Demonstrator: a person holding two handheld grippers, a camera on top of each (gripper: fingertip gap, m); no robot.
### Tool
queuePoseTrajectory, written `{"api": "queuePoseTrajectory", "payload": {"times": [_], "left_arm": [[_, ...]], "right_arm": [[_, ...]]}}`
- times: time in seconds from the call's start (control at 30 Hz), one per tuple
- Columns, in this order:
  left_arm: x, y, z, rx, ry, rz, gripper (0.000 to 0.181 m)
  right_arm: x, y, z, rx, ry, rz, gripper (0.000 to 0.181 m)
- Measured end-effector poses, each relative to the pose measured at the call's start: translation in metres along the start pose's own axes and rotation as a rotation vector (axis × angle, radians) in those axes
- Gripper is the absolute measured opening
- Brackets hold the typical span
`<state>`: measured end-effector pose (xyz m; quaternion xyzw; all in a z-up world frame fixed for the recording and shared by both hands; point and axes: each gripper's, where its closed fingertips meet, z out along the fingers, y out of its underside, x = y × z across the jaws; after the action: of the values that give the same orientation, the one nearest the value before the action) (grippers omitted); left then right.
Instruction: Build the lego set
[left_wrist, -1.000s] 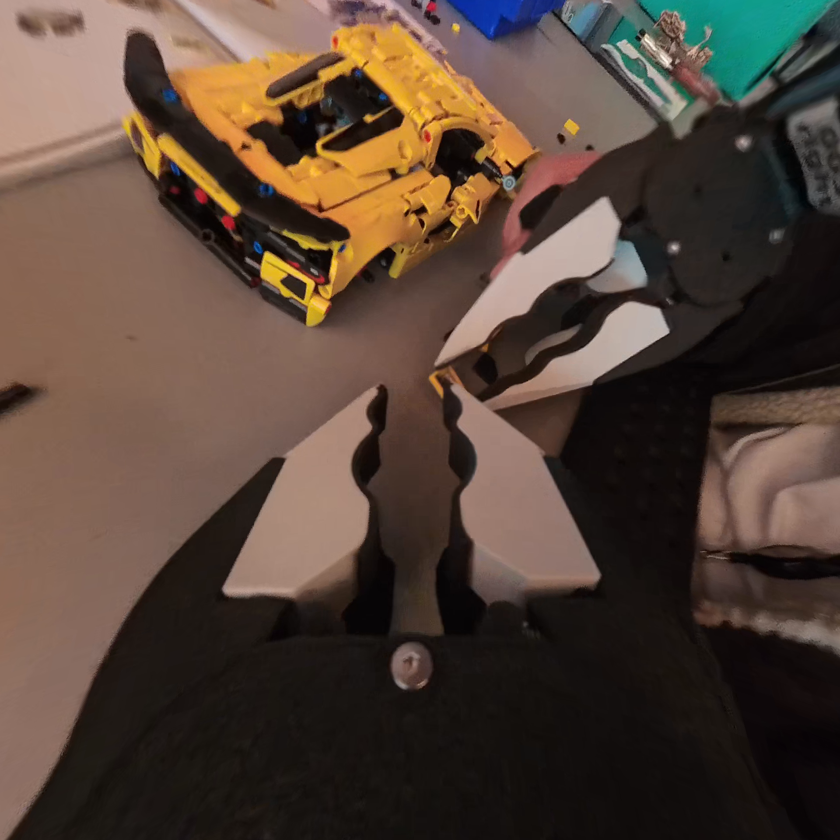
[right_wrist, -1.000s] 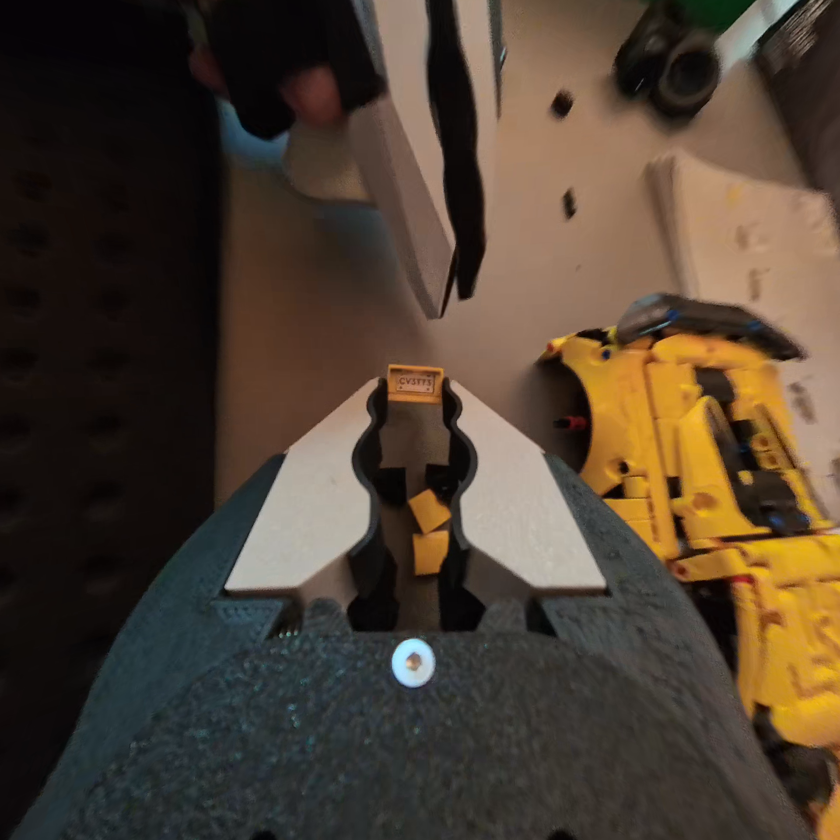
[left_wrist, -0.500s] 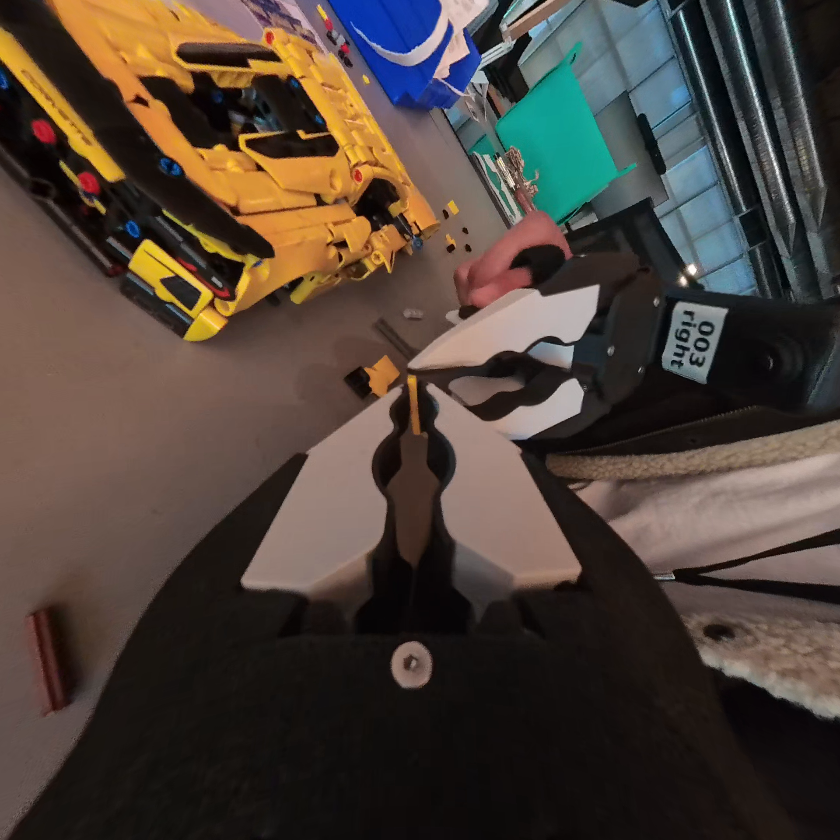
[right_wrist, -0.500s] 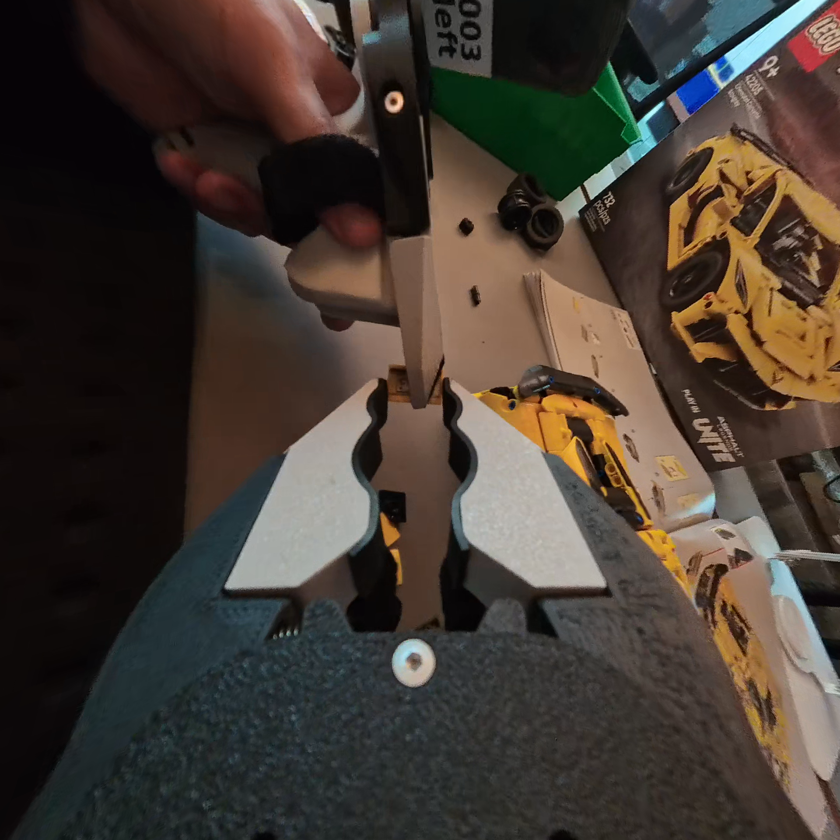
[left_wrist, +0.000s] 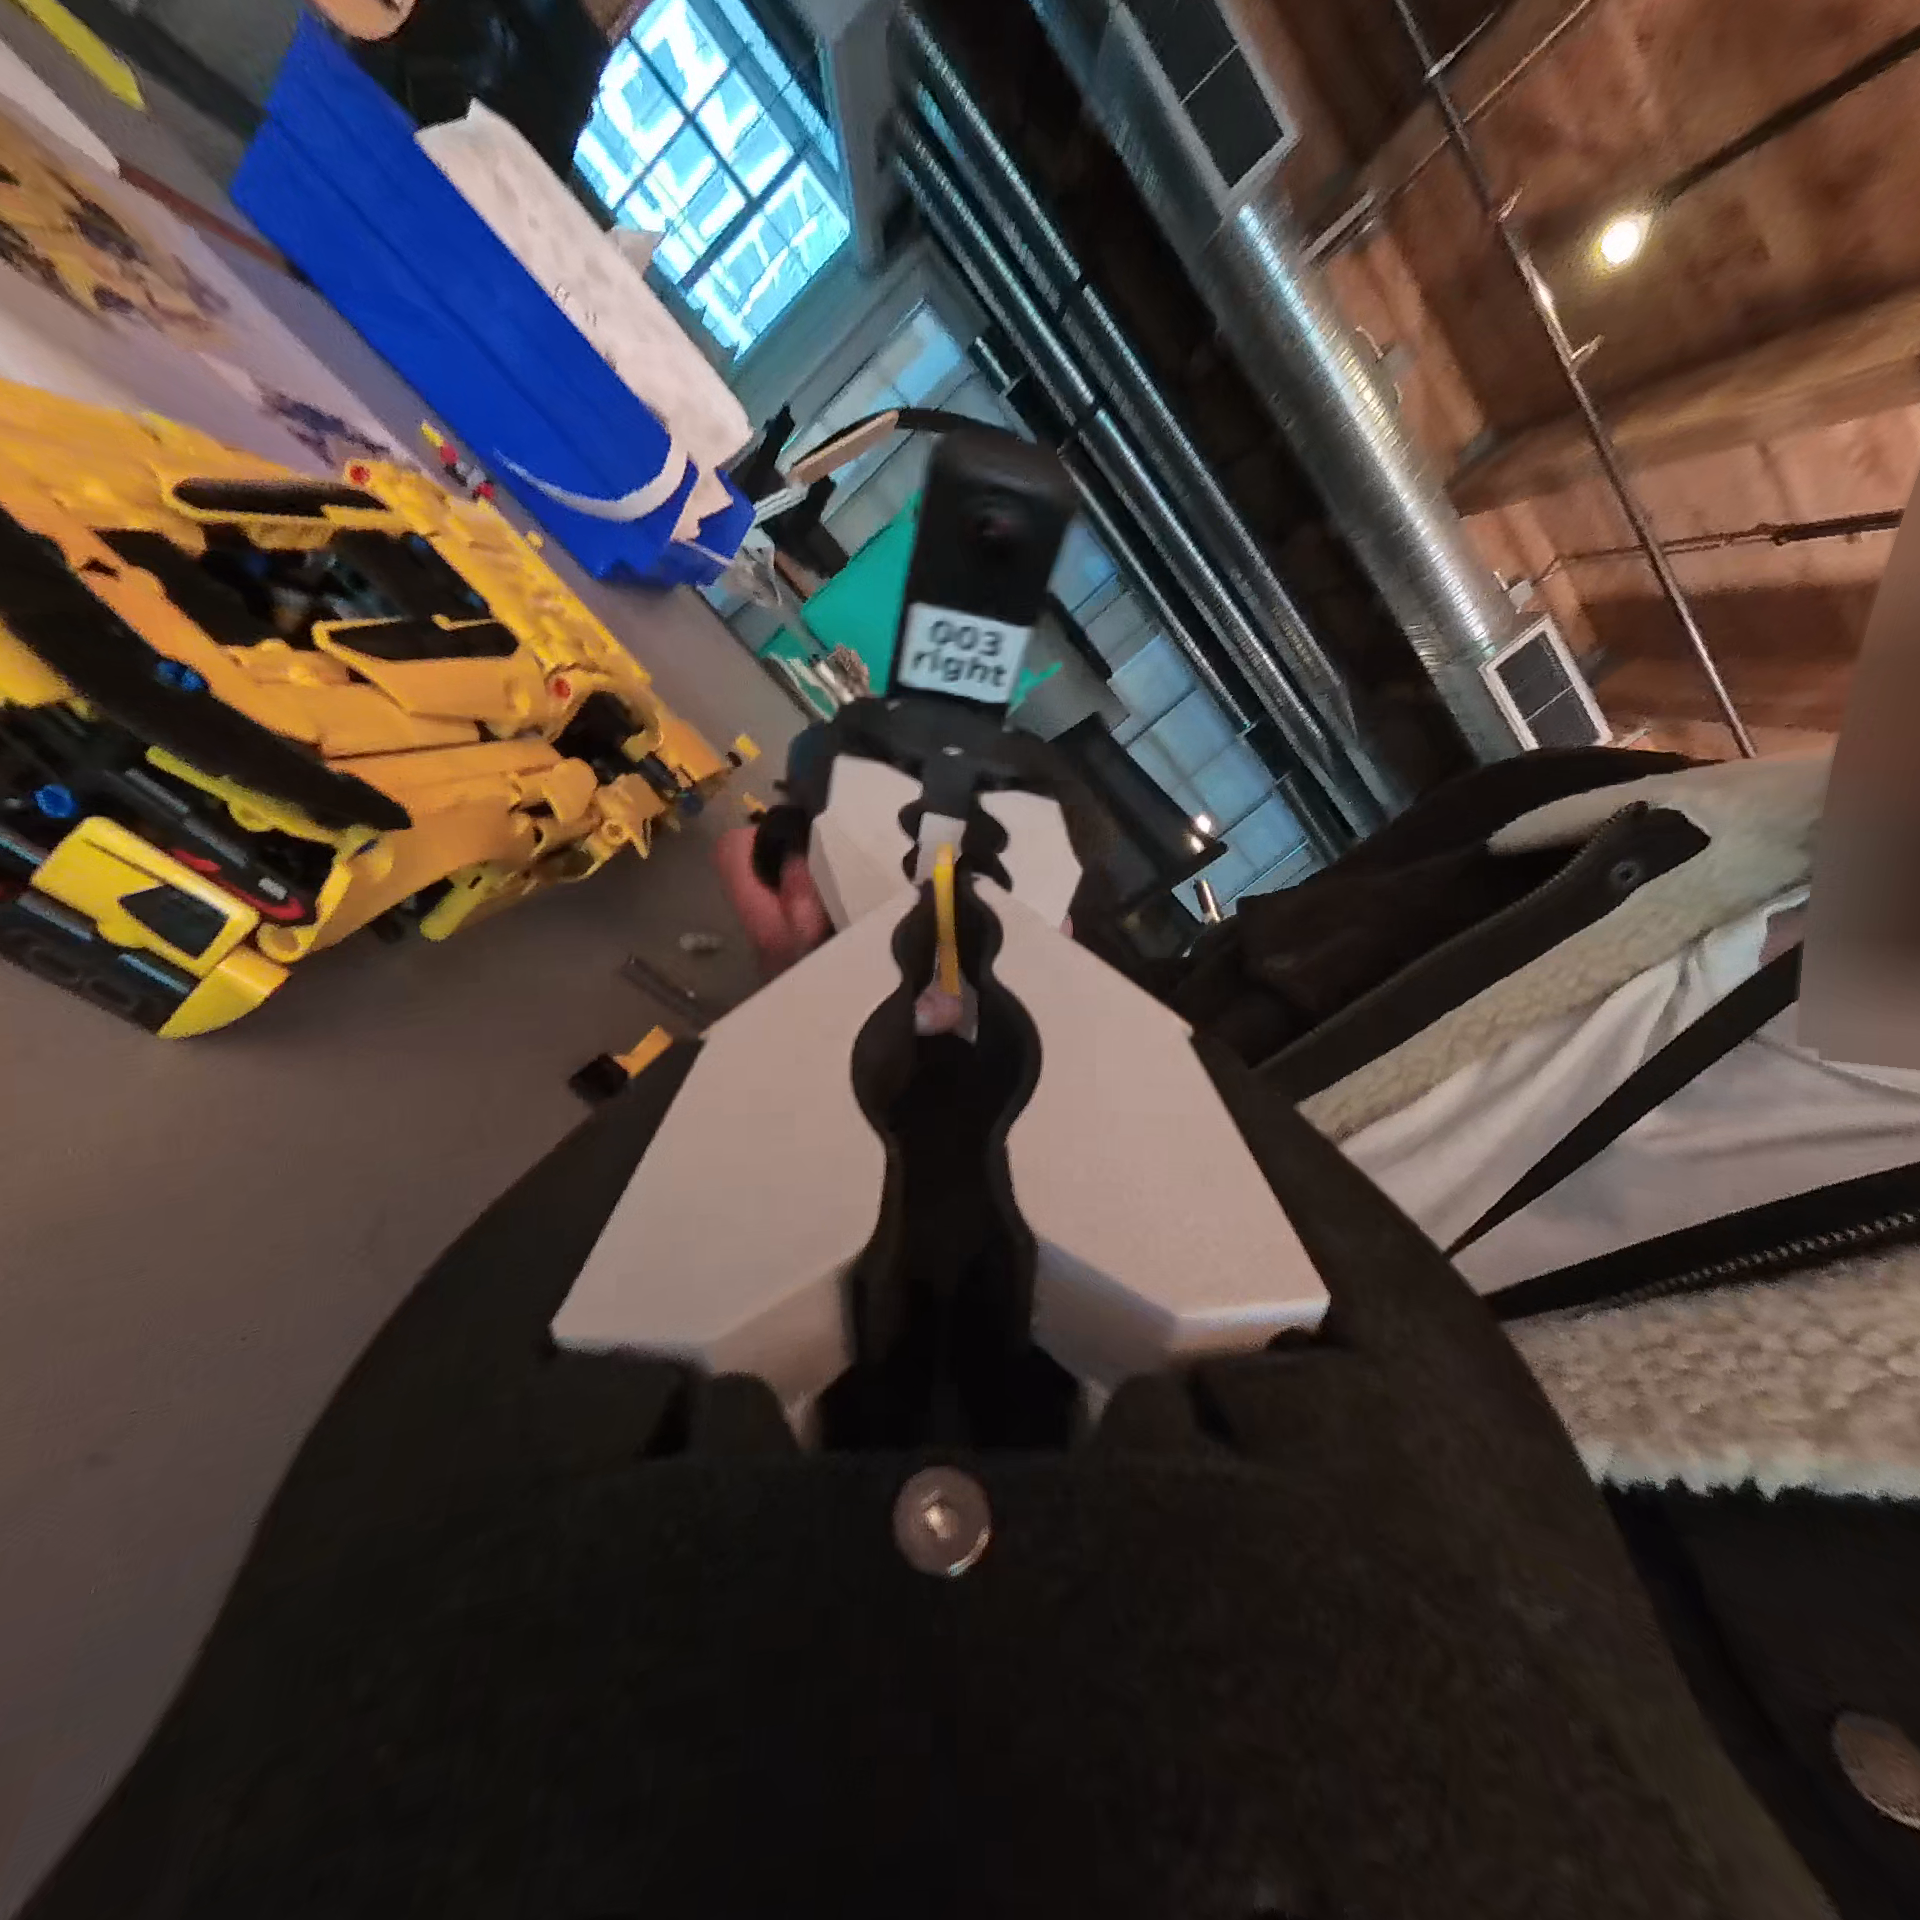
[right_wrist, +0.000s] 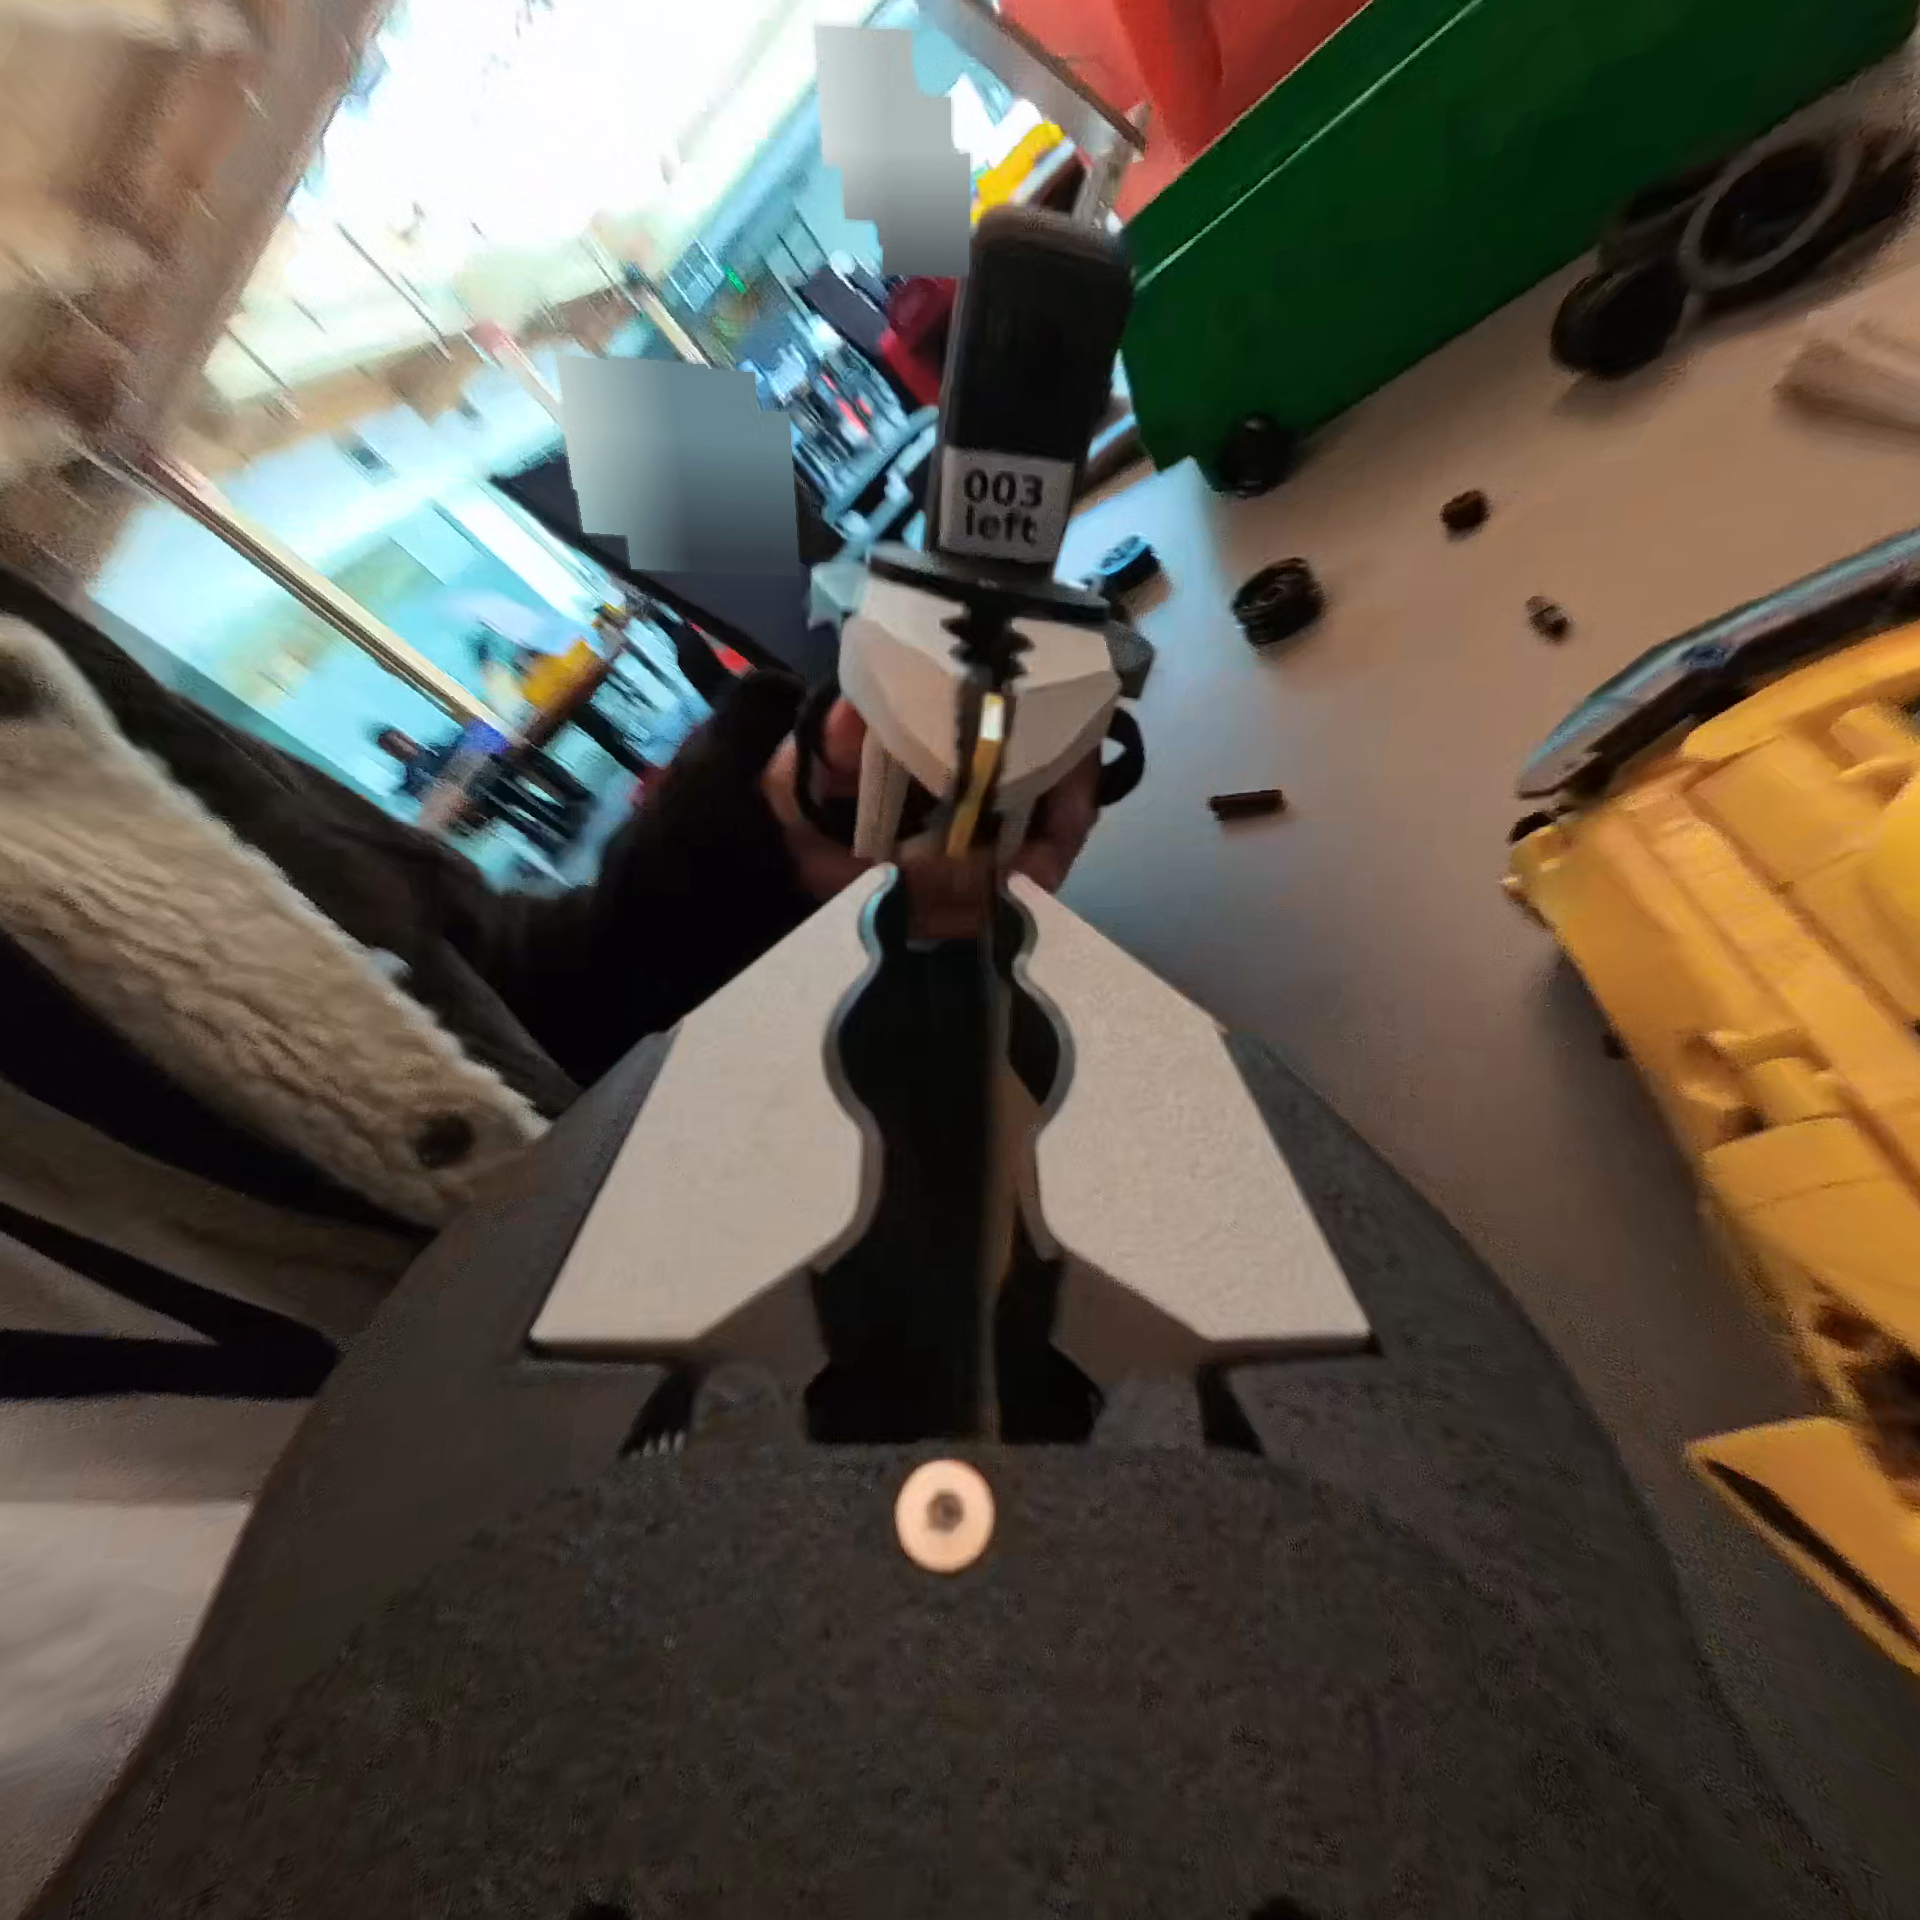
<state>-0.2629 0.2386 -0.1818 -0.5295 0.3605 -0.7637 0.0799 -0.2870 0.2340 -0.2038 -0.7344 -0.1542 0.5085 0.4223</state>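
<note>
Main risk: your left gripper (left_wrist: 940, 914) has the thin yellow plate (left_wrist: 945, 920) pinched only at the fingertips, lifted off the counter (left_wrist: 312, 1195). It looks smooth and narrow, so I'd expect it to twist or pop out if the other jaws push on it off-axis. A dropped plate could bounce among the loose yellow and black pieces (left_wrist: 621, 1060) on the counter or under the yellow car (left_wrist: 312, 707). Left jaws: drawn in narrow, clamped on the plate edge-on. Your right gripper (right_wrist: 943, 883) faces it nose to nose, jaws parted to a moderate gap and holding nothing. Its tips sit just short of the plate (right_wrist: 982, 774), and I can't tell whether they touch. The frames are motion-blurred, so slow down before you hand over or regrip.
</note>
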Motion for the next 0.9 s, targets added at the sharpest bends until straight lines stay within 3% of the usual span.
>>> {"api": "queuePoseTrajectory", "payload": {"times": [0.27,0.67,0.73,0.9], "left_arm": [[0.002,-0.003,0.013,0.070,-0.022,0.045,0.003],[-0.001,-0.004,0.012,0.052,-0.103,0.144,0.003],[-0.002,-0.006,0.010,0.067,-0.100,0.128,0.003],[-0.002,-0.006,0.010,0.083,-0.086,0.112,0.003]], "right_arm": [[-0.002,-0.012,0.000,0.108,-0.099,0.190,0.002],[0.001,-0.005,0.001,0.064,-0.039,0.146,0.003],[0.000,-0.009,0.000,0.088,-0.053,0.150,0.010],[0.003,-0.006,-0.002,0.057,-0.020,0.124,0.003]]}}
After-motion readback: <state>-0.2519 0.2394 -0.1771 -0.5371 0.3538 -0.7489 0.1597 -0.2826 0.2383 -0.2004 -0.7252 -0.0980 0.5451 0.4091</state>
